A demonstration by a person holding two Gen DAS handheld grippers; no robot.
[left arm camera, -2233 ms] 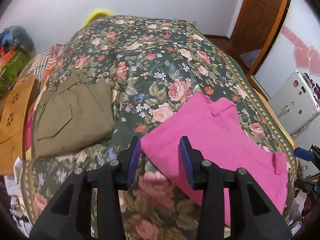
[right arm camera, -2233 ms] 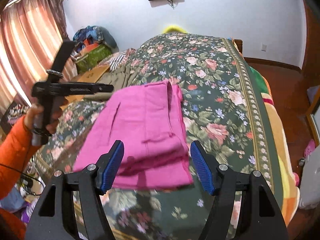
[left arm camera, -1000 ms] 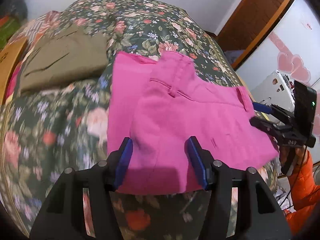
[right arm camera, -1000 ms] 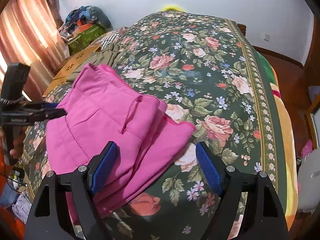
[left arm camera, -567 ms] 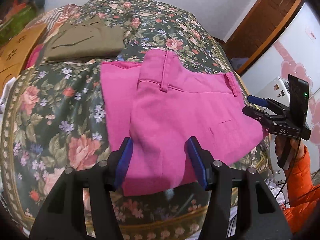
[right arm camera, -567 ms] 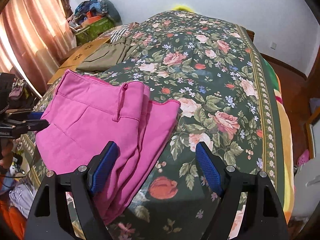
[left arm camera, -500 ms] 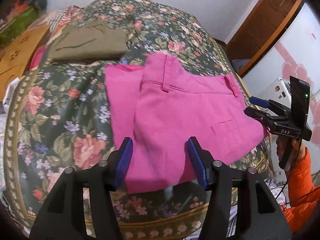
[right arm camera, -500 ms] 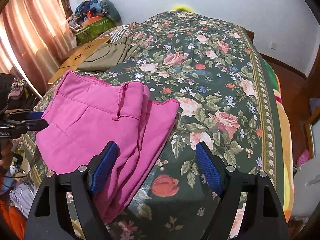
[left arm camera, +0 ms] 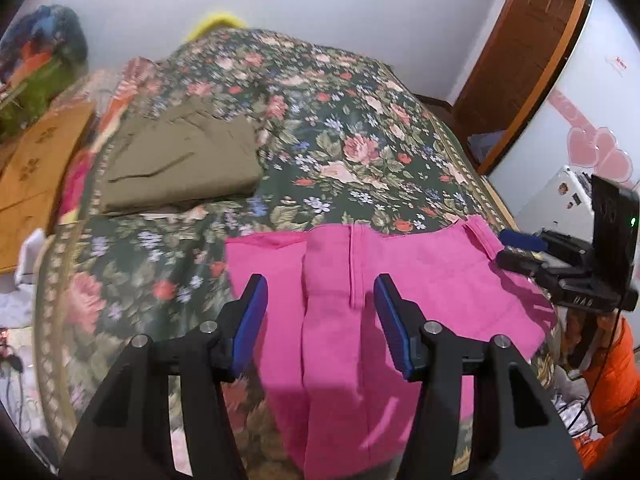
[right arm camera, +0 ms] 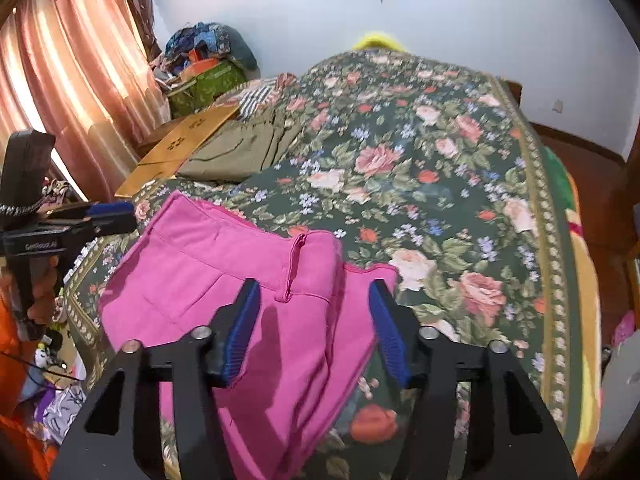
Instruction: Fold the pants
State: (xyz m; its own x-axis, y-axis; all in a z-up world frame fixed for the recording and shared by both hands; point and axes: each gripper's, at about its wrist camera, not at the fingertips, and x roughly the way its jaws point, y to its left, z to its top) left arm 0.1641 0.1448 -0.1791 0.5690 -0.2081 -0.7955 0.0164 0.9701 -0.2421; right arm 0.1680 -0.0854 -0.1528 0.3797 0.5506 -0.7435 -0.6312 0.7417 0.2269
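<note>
The pink pants [left arm camera: 340, 304] lie folded near the front edge of the floral bed [left arm camera: 332, 148]; they also show in the right wrist view [right arm camera: 224, 268]. My left gripper [left arm camera: 320, 320] is open and empty, hovering over the pants' left part. My right gripper [right arm camera: 314, 328] is open and empty above the pants' right part. The right gripper also shows at the pants' right edge in the left wrist view [left arm camera: 520, 254]. The left gripper shows at the left in the right wrist view [right arm camera: 96, 218].
Folded olive pants [left arm camera: 180, 160] lie at the bed's left side. A wooden board [left arm camera: 36, 172] stands beside the bed on the left. A door [left arm camera: 528, 52] and a white appliance [left arm camera: 560, 204] are to the right. Curtains [right arm camera: 72, 80] and a clutter pile [right arm camera: 204, 64] are on the left.
Both grippers have drawn back and lowered toward the near edge of the pink pants. The pants lie as before.
</note>
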